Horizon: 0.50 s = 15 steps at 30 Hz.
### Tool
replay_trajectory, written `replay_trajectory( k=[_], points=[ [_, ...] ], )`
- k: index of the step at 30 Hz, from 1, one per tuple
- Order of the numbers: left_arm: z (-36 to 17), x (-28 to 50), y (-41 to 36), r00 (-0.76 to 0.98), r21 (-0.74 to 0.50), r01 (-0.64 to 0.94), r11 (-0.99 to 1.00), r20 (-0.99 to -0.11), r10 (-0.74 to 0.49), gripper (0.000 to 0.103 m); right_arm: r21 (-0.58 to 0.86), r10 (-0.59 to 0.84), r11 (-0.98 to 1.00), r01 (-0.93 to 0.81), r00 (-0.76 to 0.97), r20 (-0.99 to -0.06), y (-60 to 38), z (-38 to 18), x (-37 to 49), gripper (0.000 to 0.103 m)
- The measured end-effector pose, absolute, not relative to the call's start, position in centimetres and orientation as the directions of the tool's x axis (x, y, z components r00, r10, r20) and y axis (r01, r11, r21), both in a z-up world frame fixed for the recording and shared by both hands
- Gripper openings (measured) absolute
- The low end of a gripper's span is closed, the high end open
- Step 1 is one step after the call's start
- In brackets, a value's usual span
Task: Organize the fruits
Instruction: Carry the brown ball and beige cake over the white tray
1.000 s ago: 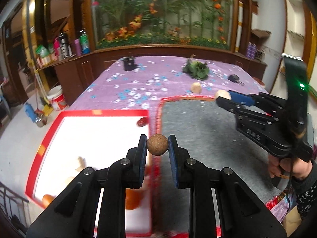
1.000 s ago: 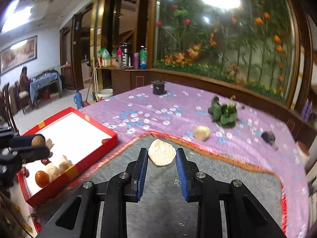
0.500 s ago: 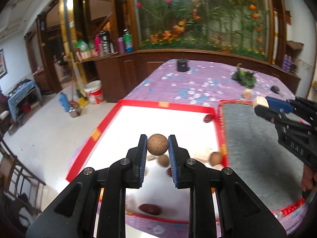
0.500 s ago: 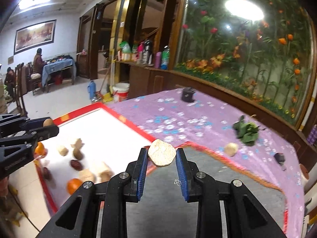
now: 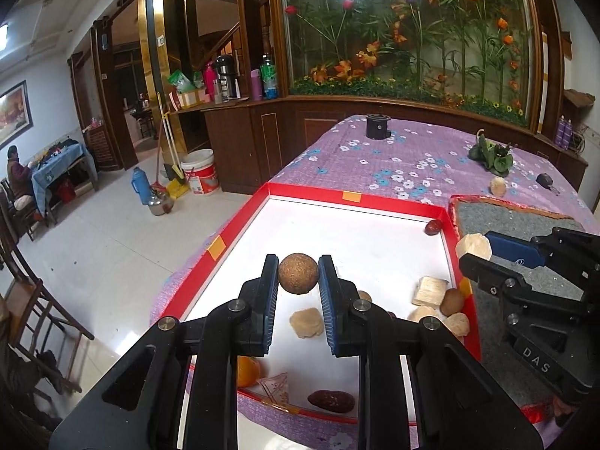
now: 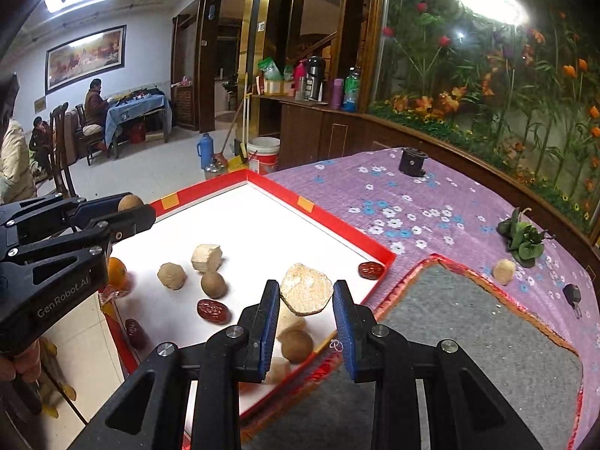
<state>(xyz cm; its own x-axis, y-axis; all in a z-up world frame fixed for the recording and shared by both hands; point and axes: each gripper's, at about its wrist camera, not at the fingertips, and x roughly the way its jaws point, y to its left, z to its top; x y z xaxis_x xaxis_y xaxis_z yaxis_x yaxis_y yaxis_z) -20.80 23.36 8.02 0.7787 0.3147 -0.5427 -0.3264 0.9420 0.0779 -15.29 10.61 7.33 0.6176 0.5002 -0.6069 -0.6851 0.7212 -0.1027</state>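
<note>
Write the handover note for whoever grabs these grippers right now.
Left gripper: shut on a round brown fruit, held above the red tray.
Right gripper: shut on a pale flat piece, over the tray's near edge by the grey mat.
Done: several fruits lie in the tray, among them an orange and a red date.
Left: set both held pieces into the tray; a pale fruit sits on the purple cloth.

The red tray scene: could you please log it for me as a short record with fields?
left claw: shut on brown ball, above tray
right claw: shut on pale flat piece, over tray's near edge
red tray: white floor; holds dates, pale chunks, brown round fruits, an orange
still outside: pale fruit on purple cloth, beside grey mat
</note>
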Motion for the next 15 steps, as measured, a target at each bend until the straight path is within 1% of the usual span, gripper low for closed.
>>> replay_trajectory(
  k=[15],
  points=[
    [6.9, -19.6, 24.4, 0.769, 0.092, -0.323, 0.942, -0.555, 0.318, 0.021, -0.089, 0.465, 0.727, -0.68, 0.585, -0.665, 12.9, 4.8, -13.4, 0.028]
  ],
)
